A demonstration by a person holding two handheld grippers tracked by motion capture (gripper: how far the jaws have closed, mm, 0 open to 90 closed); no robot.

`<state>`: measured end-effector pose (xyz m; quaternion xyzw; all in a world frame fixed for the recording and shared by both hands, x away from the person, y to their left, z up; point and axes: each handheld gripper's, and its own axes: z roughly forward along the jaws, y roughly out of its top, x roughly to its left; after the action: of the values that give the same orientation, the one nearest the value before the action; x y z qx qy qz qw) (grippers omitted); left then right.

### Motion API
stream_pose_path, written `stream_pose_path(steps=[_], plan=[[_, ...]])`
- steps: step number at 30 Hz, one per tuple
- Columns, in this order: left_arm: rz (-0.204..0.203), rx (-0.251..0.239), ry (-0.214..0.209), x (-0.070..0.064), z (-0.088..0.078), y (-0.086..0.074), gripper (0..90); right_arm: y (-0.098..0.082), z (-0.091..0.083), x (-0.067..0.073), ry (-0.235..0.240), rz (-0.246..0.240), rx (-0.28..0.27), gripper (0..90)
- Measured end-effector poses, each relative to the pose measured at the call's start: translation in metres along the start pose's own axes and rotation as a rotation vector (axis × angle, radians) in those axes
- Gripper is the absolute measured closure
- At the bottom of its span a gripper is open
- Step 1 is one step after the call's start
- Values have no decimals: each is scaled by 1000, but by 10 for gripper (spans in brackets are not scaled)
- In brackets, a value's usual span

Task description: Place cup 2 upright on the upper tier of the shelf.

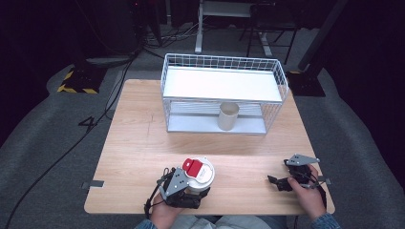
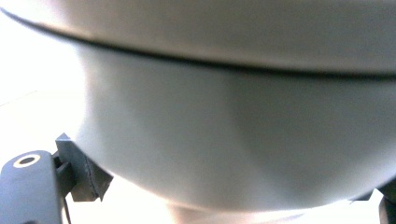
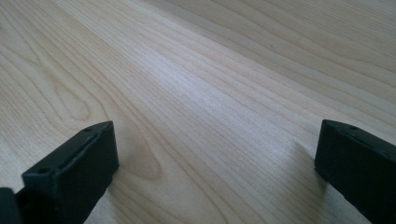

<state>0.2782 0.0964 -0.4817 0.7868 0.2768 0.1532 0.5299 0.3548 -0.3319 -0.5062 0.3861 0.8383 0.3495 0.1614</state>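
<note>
Black jaws of the left gripper (image 1: pixel 191 193) clamp a white lidded cup (image 1: pixel 200 174) at the near edge of the pale wooden worktop (image 1: pixel 143 152), just left of centre; in the left gripper view the cup's grey-white wall (image 2: pixel 224 140) bulges between the jaw tips, with a dark seam line where the lid meets the body. A red tab (image 1: pixel 193 166) sits on the lid's left side. Over at the near right, the right gripper (image 1: pixel 282 182) rests low over bare wood, its jaws spread wide with nothing between them, as the right gripper view shows plain grain running between the two black tips. Farther out, a white wire basket rack (image 1: pixel 167 86) stands at the far middle of the worktop, a white panel forming its upper level and an open lower shelf beneath; a second, beige cup (image 1: pixel 228 116) stands upright on that lower shelf, right of centre. Judging from the layout, the step in hand is the pick-up of the lidded cup, with the grasp made and the lift not yet clearly begun. The next move would likely call for raising the cup level, carrying it away to the rack, and entering the low front opening beside the beige cup without clipping the wire frame.
</note>
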Motion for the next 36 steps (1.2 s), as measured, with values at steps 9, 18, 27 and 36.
stream_pose_path(steps=[9,18,27,36], plan=[[-6,-8,10,4,-6,8,129,0,0,0,0,0,0,0],[-23,-28,7,16,-19,28,130,0,0,0,0,0,0,0],[-11,-40,5,25,-29,50,130,0,0,0,1,-2,0,0],[-1,-50,-11,34,-36,76,130,0,0,0,0,0,-1,0]])
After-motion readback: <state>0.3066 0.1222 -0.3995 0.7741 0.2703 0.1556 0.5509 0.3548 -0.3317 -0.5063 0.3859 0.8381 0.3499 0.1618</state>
